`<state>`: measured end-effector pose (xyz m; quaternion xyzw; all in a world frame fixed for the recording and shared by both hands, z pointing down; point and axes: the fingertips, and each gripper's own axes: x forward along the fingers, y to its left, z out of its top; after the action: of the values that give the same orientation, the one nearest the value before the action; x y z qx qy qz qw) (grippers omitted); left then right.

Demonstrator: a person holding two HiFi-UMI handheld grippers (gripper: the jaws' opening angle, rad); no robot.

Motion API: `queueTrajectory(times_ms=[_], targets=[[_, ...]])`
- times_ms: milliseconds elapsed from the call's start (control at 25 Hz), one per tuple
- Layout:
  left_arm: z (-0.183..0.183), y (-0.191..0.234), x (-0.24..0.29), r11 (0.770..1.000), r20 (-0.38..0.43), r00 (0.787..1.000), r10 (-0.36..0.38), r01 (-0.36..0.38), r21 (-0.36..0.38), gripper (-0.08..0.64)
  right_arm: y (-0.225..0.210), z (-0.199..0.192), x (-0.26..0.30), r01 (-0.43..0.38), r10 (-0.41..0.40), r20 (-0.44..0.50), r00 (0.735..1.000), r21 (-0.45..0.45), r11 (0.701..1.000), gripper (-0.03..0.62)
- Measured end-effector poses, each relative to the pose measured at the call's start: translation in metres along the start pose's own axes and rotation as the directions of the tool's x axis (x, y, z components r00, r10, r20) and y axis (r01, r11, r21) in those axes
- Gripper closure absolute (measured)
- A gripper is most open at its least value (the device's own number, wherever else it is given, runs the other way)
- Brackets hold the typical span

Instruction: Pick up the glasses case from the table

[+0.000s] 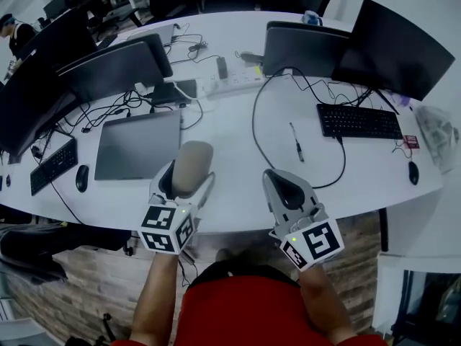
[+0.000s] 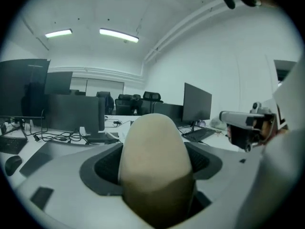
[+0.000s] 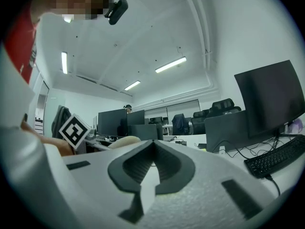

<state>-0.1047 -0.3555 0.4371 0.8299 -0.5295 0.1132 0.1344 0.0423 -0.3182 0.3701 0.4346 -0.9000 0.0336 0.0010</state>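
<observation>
The left gripper (image 2: 155,178) had its jaws clamped on the beige glasses case (image 2: 153,156), which stood upright between them and filled the gap. In the head view the case was held over the near edge of the desk (image 1: 238,132), just right of a closed grey laptop (image 1: 137,146). The right gripper (image 3: 151,162) had its jaws pressed together with nothing between them, also at the near edge. Farther toward the right edge lay a pen (image 1: 296,141) and a black keyboard (image 1: 359,121).

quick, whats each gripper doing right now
Left gripper: closed on the beige glasses case, held off the table.
Right gripper: closed, fingers together, holding nothing.
</observation>
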Motion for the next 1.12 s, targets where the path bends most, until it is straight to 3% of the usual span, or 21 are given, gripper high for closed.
queueTrajectory(times_ms=[200,360,1120], targets=[[0.036,-0.007,-0.049,1.0,0.148,0.989,0.018,-0.014,-0.023,0.176,0.011,0.024,-0.016,0.009,-0.008,0.062,0.998,-0.013,1.0,0.588],[0.048,-0.01,-0.077,0.999,0.208,0.978,0.031,-0.025,-0.031,0.176,0.02,0.039,-0.029,0.02,-0.017,0.105,0.994,-0.031,0.999,0.588],[0.051,-0.03,-0.088,1.0,0.218,0.976,-0.016,0.021,-0.018,0.176,0.03,0.036,-0.048,0.07,-0.064,0.103,0.993,-0.049,0.996,0.589]])
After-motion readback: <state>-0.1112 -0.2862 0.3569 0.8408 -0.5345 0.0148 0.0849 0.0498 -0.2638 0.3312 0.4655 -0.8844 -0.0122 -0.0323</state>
